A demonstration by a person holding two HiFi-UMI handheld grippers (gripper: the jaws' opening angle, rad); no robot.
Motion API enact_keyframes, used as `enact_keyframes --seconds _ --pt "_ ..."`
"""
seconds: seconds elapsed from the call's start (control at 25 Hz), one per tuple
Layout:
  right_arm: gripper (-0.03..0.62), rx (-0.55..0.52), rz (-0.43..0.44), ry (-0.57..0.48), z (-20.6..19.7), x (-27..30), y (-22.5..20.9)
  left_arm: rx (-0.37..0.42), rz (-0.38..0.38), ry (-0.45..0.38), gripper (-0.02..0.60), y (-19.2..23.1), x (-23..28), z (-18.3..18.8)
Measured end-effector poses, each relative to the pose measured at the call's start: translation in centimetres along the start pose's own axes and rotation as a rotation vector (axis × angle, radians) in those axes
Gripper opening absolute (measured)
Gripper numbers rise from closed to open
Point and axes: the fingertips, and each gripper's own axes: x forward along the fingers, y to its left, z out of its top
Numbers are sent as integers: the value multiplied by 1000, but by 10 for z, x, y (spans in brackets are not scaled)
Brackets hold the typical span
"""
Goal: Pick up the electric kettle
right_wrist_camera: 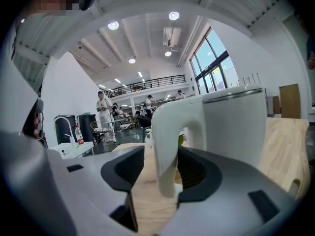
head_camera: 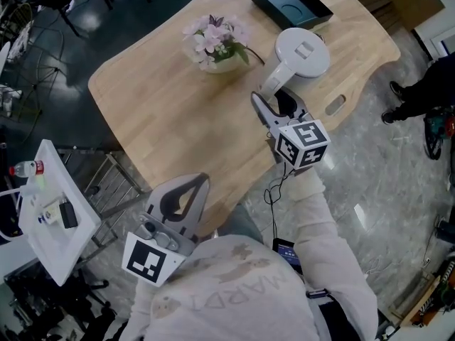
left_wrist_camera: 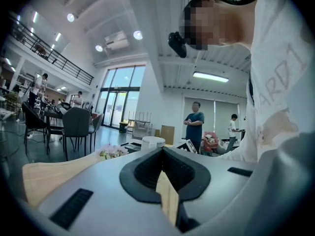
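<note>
My right gripper [head_camera: 279, 106] is straddling the handle [right_wrist_camera: 165, 132] of the electric kettle [head_camera: 302, 52].
I am holding its jaws apart, one on each side of the white handle, with a gap showing at the left pad. The kettle is standing upright on the wooden table [head_camera: 178, 119], near the flower arrangement [head_camera: 213, 41] and the black tray [head_camera: 291, 4]. My left gripper [head_camera: 200, 182] is hovering at the table's near edge, tips pressed together on nothing.

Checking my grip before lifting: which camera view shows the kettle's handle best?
The right gripper view: the kettle handle stands large between the right hand-held gripper and its open jaws. The head view shows it small from above; the left gripper view shows only the kettle top.
</note>
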Motion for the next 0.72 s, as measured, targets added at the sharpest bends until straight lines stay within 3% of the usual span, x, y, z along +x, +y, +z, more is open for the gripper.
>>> enact_keyframes --seconds 0.72 --pt "193 -19 48 21 -2 38 7 -15 56 14 12 18 -2 -5"
